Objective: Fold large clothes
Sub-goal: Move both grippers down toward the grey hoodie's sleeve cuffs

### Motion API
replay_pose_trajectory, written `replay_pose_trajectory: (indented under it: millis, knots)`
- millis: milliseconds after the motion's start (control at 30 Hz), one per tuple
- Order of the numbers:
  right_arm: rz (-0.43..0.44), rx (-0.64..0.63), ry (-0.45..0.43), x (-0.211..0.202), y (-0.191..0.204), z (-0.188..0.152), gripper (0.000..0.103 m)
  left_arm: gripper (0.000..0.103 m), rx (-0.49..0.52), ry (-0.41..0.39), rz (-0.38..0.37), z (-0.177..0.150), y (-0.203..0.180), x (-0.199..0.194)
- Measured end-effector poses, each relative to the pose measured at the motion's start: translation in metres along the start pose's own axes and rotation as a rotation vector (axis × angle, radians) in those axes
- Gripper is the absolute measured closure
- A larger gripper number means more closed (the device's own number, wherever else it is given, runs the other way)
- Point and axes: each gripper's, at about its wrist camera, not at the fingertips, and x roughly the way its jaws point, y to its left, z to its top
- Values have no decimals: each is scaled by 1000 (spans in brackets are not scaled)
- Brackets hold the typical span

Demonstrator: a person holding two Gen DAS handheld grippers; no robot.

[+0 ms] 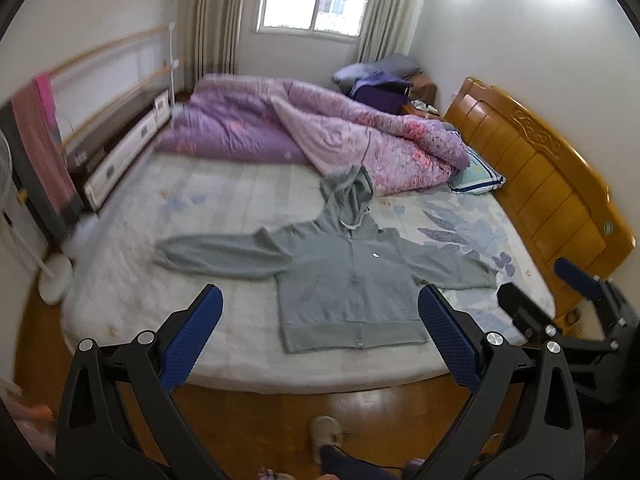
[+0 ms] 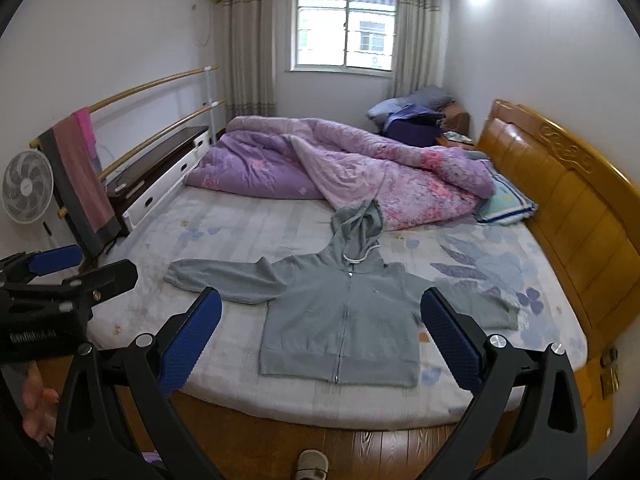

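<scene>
One bed [image 2: 248, 236] fills most of both views, pale floral sheet, wooden headboard [image 2: 568, 200] at right. Purple quilt [image 2: 340, 168] bunched along the far half; a blue-edged pillow [image 2: 506, 202] pokes out beside the headboard.

Hoodie [image 2: 340, 320]: grey-green, zip-front, lying flat on the near half of the bed, front side up. Zip closed up to the collar. Both sleeves spread out sideways; hood points toward the quilt and touches its edge. Small pale mark on the chest, too small to read. Ribbed hem runs close to the near mattress edge. Fabric mostly smooth, light creases at the sleeves.

Fan [image 2: 28, 186] white, at far left by the wall; towel [image 2: 82, 172] draped over a wooden rail.

Left gripper [image 1: 320, 320]: jaws spread wide, holding nothing, above the near bed edge, apart from the hoodie. Right gripper [image 2: 320, 320]: jaws likewise spread wide, empty, clear of the cloth.

Writing: white lettering on the left gripper body in the right wrist view, blurred, roughly "GenRobot".
</scene>
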Motion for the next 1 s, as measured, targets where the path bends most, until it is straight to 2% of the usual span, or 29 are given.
replay_pose_trajectory:
  millis: [133,233,367,500,600,767,833,967,1000]
  knots:
    - [47,-24,42,46,-15,16,7,5,-100,62,-31,22,4,48]
    - [62,-37,62,76,-19,24,7,5,-134,106,-32,32,12,79]
    - [91,-49,93,116,-13,31,7,5,-222,176,-48,42,39,123]
    - [101,-51,133,163,8,37,7,5,-256,212,-56,49,70,164]
    - [94,-49,173,199,19,43,7,5,-301,255,-64,54,112,208]
    - [-5,-17,220,260,32,54,7,5,-363,314,-66,71,181,279]
    - [-54,-32,246,289,41,55,7,5,-373,332,-43,76,211,305]
    - [-84,-28,281,334,55,53,7,5,-444,391,-19,78,268,354]
    - [-89,-30,297,348,60,50,7,5,-466,398,7,77,284,367]
